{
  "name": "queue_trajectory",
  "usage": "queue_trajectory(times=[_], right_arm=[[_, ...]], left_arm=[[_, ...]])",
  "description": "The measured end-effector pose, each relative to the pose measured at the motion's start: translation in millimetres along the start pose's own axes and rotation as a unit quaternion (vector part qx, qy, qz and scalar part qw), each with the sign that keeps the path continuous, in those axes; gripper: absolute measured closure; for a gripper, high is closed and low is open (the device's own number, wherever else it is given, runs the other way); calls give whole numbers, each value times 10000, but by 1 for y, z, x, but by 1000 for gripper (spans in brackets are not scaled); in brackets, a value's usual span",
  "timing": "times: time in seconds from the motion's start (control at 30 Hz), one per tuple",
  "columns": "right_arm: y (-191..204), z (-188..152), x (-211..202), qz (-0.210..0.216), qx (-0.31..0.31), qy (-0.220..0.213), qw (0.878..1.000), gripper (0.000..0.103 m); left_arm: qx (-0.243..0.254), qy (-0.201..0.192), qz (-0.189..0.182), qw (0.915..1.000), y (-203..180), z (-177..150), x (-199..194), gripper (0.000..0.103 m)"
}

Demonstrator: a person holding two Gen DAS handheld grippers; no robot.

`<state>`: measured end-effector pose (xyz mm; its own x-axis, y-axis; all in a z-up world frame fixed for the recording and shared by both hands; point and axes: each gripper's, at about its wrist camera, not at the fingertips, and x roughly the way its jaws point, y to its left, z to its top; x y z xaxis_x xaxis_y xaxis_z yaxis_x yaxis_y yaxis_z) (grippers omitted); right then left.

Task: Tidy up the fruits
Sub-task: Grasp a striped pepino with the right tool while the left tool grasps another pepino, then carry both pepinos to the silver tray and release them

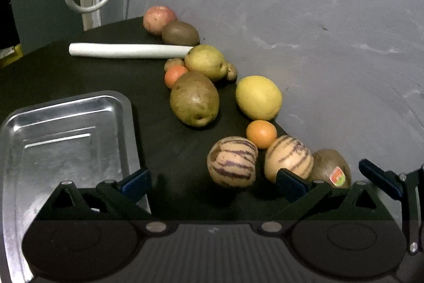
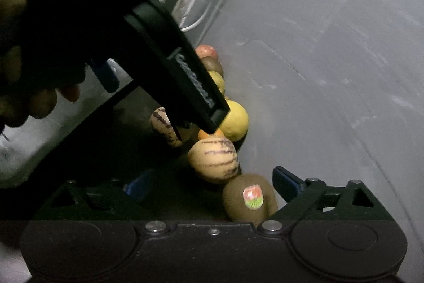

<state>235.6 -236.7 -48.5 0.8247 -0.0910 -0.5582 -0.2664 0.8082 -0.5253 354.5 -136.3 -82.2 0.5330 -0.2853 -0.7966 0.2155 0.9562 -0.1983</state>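
Fruits (image 1: 194, 101) along grey wall (image 1: 304, 17), metal tray (image 1: 66, 139) left, white tube (image 1: 127, 50) behind

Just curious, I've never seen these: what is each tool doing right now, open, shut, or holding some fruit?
Left tool: open, holding nothing; a striped fruit sits ahead of it.
Right tool: open, around the kiwi, not gripping it.

Tray (image 1: 66, 123) near left on table (image 1: 159, 150); fruits run along the wall (image 1: 318, 31) from far apple (image 1: 158, 19) and kiwi (image 1: 180, 33) to near right stickered kiwi (image 1: 331, 169); tube (image 1: 127, 51) lies far, left of pear (image 1: 205, 61)
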Motion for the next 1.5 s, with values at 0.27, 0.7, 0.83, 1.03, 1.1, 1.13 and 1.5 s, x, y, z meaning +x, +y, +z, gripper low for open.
queue_trajectory(times=[0.27,0.7,0.83,1.03,1.1,1.13,1.5], right_arm=[[-7,19,38,143,-475,280,9984,19],[-12,21,75,480,-625,407,9961,42],[-8,21,76,522,-692,362,9956,49],[-7,13,67,512,-675,184,9962,50],[-5,14,61,498,-659,73,9966,50],[-4,15,58,510,-640,15,9966,50],[24,69,64,1245,-455,-747,9883,49]], left_arm=[[-243,163,-282,9992,9,7,17,15],[-444,257,-510,9974,8,10,29,45],[-530,261,-577,9966,8,9,28,53],[-701,127,-454,9964,15,5,17,53],[-822,27,-433,9957,22,4,9,53],[-887,-34,-402,9952,27,5,4,53],[-1801,-726,563,9794,126,14,-45,53]])
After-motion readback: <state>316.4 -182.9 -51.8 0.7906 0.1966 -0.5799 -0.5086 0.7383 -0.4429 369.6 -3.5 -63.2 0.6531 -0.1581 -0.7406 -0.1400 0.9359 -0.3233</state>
